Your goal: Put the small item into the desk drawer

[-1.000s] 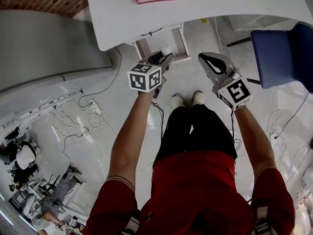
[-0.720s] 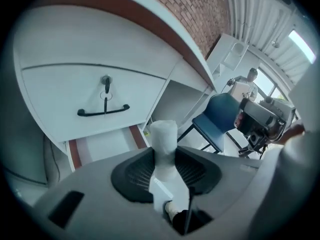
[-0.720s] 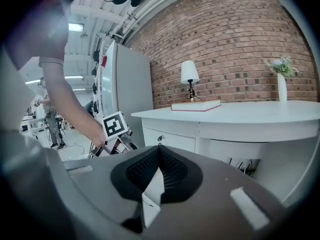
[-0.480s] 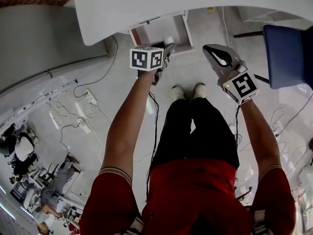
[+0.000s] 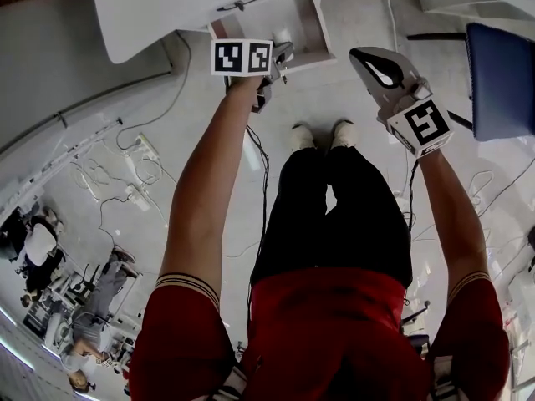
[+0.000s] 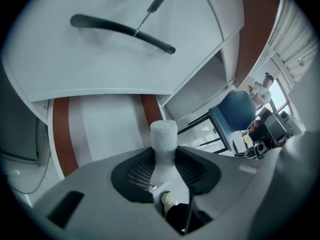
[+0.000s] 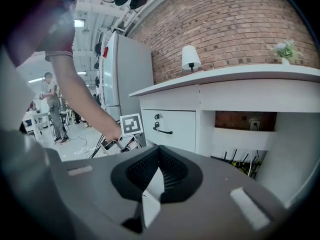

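Note:
My left gripper [image 5: 274, 55] is shut on a small white cylinder [image 6: 163, 134] that stands up between its pads. It hangs over the open desk drawer [image 5: 305, 19], whose white floor and brown sides [image 6: 100, 129] lie just beyond the cylinder. Above the drawer is a white drawer front with a black handle [image 6: 122, 29]. My right gripper [image 5: 376, 63] is held level to the right of the drawer, its jaws shut [image 7: 159, 156] with nothing between them. From the right gripper view I see the left gripper's marker cube [image 7: 131, 124] beside the desk.
The white desk top [image 5: 159, 7] runs along the top of the head view. A blue chair [image 5: 501, 78] stands at the right. Cables and a power strip [image 5: 138, 149] lie on the floor at the left. The person's feet [image 5: 322, 134] are below the drawer.
Both grippers have moved forward toward the desk. The left one carried the white cylinder from the drawer's front edge to over its inside. Neither grip has changed.

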`<state>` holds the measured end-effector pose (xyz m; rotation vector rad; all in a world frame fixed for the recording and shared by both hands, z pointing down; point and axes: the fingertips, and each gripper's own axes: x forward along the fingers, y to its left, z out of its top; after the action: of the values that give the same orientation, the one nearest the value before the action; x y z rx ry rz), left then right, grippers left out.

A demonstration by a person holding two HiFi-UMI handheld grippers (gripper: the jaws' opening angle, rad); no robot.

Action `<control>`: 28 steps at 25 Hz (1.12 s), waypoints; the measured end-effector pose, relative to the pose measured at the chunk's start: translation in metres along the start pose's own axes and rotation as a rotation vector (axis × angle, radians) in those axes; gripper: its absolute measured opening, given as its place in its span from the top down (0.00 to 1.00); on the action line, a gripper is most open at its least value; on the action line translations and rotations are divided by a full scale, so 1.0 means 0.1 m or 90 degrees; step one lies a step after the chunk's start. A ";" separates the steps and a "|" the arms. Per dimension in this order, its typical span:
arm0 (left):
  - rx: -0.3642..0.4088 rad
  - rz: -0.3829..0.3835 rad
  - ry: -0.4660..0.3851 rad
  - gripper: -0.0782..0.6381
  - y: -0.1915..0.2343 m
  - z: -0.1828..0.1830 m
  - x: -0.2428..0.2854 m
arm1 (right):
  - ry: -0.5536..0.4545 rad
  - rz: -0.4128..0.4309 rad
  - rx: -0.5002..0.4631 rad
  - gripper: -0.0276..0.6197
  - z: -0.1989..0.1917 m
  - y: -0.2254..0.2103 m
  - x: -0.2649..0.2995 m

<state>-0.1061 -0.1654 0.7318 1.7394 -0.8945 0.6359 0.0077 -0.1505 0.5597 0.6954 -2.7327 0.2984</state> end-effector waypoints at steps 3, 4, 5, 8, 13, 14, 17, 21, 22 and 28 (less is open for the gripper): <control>-0.006 -0.002 0.019 0.70 0.07 -0.03 0.12 | 0.005 0.001 -0.002 0.94 -0.11 -0.02 0.04; -0.008 -0.002 0.025 0.70 0.09 -0.03 0.16 | 0.006 0.002 -0.004 0.94 -0.14 -0.03 0.06; -0.010 -0.002 0.030 0.70 0.11 -0.03 0.20 | 0.005 0.002 -0.007 0.94 -0.16 -0.03 0.07; -0.023 -0.004 0.044 0.70 0.16 -0.04 0.32 | 0.005 0.005 -0.015 0.94 -0.23 -0.04 0.09; -0.018 0.006 0.072 0.70 0.30 -0.02 0.53 | 0.005 0.008 -0.030 0.94 -0.36 -0.12 0.13; -0.015 0.010 0.075 0.70 0.32 -0.01 0.55 | 0.003 0.008 -0.035 0.94 -0.38 -0.13 0.14; -0.007 0.017 0.083 0.70 0.35 0.03 0.61 | 0.001 0.007 -0.042 0.94 -0.42 -0.16 0.13; 0.013 0.020 0.106 0.70 0.34 -0.02 0.75 | 0.005 0.006 -0.054 0.94 -0.49 -0.19 0.11; 0.019 0.022 0.113 0.70 0.36 -0.04 0.80 | 0.007 0.007 -0.058 0.94 -0.52 -0.19 0.12; 0.051 0.031 0.151 0.70 0.46 -0.11 1.07 | 0.011 0.011 -0.069 0.94 -0.68 -0.27 0.18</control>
<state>-0.0806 -0.1922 0.8429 1.6748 -0.7553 0.9005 0.0222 -0.1627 0.6330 0.6369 -2.7163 0.1572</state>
